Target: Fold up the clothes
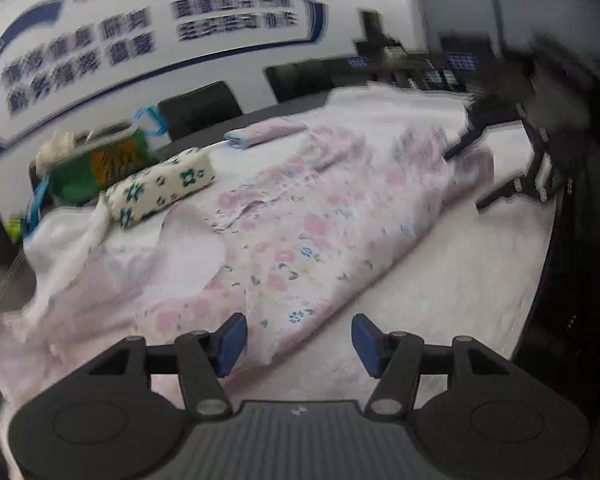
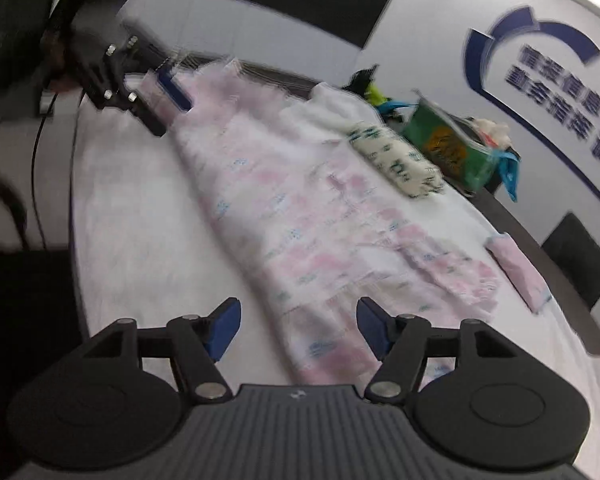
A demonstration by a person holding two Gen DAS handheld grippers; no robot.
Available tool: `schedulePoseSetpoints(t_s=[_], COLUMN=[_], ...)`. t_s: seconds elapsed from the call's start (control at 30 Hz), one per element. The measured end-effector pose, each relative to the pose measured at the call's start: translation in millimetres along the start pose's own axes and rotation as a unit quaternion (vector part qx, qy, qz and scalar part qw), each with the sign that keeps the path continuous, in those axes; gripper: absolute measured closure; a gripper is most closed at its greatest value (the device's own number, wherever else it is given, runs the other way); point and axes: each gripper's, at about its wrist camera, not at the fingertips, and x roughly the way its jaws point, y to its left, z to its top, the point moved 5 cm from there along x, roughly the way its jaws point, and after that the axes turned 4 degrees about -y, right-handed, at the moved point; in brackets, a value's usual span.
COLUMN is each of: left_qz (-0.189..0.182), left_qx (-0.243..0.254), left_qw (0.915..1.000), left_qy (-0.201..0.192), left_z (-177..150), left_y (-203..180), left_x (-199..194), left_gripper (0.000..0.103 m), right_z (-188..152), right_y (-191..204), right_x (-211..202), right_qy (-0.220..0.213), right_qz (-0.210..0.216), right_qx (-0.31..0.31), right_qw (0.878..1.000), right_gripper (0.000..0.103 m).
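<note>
A pink floral garment [image 1: 300, 236] lies stretched along a white-covered table [image 1: 460, 272]; it also shows in the right wrist view [image 2: 300, 220]. My left gripper [image 1: 299, 342] is open, its blue pads just above the garment's near end. My right gripper [image 2: 298, 330] is open over the garment's other end. Each gripper shows in the other's view: the right gripper [image 1: 488, 176] at the far end, the left gripper [image 2: 168, 108] at the far end, both open. The frames are blurred by motion.
A folded cream cloth with green flowers [image 1: 162, 190] and a folded pink cloth [image 1: 260, 134] lie beside the garment. A green bag [image 1: 96, 164] with blue handles stands behind. Black chairs [image 1: 200, 108] line the table's far side. The table edge [image 1: 548, 248] runs at the right.
</note>
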Motion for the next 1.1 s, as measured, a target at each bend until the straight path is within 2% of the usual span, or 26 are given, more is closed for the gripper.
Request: schedulePoseSetpoints(t_s=[0.1, 0.17, 0.27, 0.3, 0.4, 0.43, 0.47, 0.5, 0.67, 0.73, 0.9, 1.03, 1.07, 1.1], left_qz=[0.02, 0.022, 0.023, 0.019, -0.016, -0.027, -0.039, -0.05, -0.108, -0.129, -0.126, -0.111, -0.111, -0.122], left_qx=[0.038, 0.046, 0.042, 0.04, 0.013, 0.004, -0.005, -0.014, -0.059, -0.076, -0.111, -0.137, -0.145, -0.155], left_qw=[0.999, 0.9987, 0.9988, 0.999, 0.9998, 0.9996, 0.9992, 0.9986, 0.9924, 0.9887, 0.9858, 0.9844, 0.9833, 0.9801], left_qy=[0.009, 0.004, 0.004, 0.003, 0.002, 0.002, 0.001, 0.001, -0.001, -0.001, 0.014, 0.008, 0.002, -0.015], left_z=[-5.6, -8.0, -9.0, -9.0, -6.3, -5.3, -4.4, -3.4, 1.9, 3.2, -16.5, -24.0, -21.6, -16.9], left_y=[-1.2, 4.0, 11.6, 12.8, 14.1, 14.6, 15.0, 15.4, 17.8, 18.6, 15.7, 21.4, 23.0, 24.5], left_x=[9.1, 13.6, 17.8, 18.0, 15.2, 14.3, 13.3, 12.2, 6.7, 4.7, 10.4, -4.7, -10.2, -19.5], left_gripper=[0.046, 0.046, 0.047, 0.048, 0.069, 0.085, 0.098, 0.1, 0.101, 0.101, 0.097, 0.091, 0.082, 0.079], right_z=[-5.4, -7.4, -12.7, -13.9, -16.1, -17.0, -18.0, -19.2, -20.5, -19.3, -30.4, -48.9, -49.6, -47.9], right_y=[2.4, 2.8, -3.7, -7.0, -14.1, -15.6, -15.5, -14.0, -12.1, -17.1, -20.2, -33.2, -40.8, -47.8], right_x=[11.0, 13.4, 11.9, 11.9, 11.1, 11.3, 10.9, 11.5, 6.4, -2.1, -12.3, -22.0, -25.7, -29.2], right_qy=[0.013, 0.016, 0.028, 0.032, 0.036, 0.036, 0.037, 0.042, 0.078, 0.087, 0.122, 0.159, 0.159, 0.154], right_qz=[-0.011, -0.023, -0.032, -0.037, -0.041, -0.04, -0.037, -0.031, -0.002, -0.004, 0.001, -0.04, -0.058, -0.072], right_qx=[0.004, -0.006, -0.018, -0.019, -0.012, -0.009, -0.009, -0.013, -0.039, -0.041, -0.043, -0.045, -0.034, -0.021], right_qw=[1.0, 1.0, 0.999, 0.999, 0.998, 0.999, 0.999, 0.999, 0.996, 0.995, 0.992, 0.985, 0.985, 0.985], right_gripper=[0.039, 0.039, 0.051, 0.06, 0.071, 0.073, 0.085, 0.1, 0.102, 0.102, 0.097, 0.096, 0.095, 0.095])
